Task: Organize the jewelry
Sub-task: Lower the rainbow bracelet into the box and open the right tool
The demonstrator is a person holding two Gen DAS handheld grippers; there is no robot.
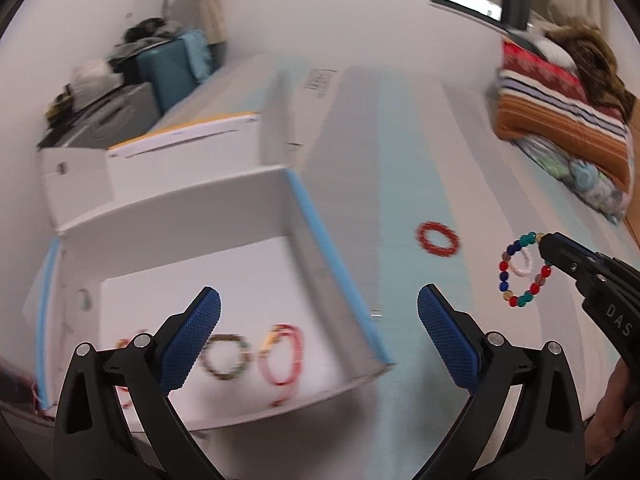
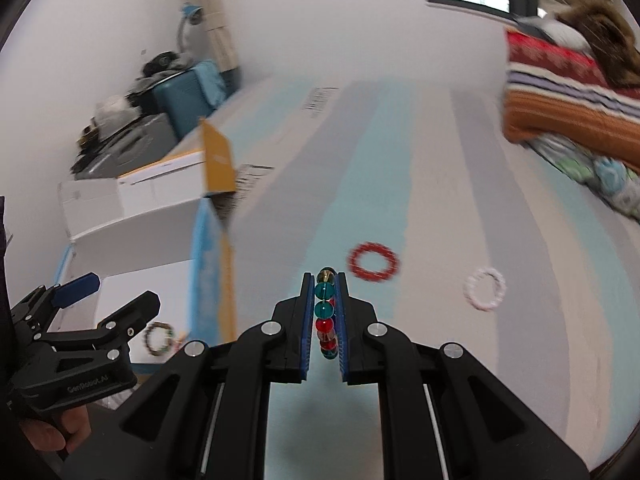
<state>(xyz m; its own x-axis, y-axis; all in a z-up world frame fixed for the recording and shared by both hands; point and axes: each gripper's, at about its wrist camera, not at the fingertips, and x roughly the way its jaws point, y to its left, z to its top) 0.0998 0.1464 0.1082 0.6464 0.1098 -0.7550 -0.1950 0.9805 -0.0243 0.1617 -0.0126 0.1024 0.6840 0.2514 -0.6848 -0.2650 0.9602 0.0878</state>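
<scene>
Here the right gripper (image 2: 324, 312) fingers pinch a light, floppy beaded bracelet (image 1: 524, 270) at its rim (slippery beads), left gripper (image 1: 320, 336) fingers wide, empty.

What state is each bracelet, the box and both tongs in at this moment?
Left tongs: open, empty, above the box.
Right tongs: shut on the multicolour bead bracelet, which hangs off the bed.
White box: open, bracelets inside.
Green bracelet: lying in the box.
Red bracelet: flat on the striped sheet.
Pink bracelet: flat on the sheet.
</scene>
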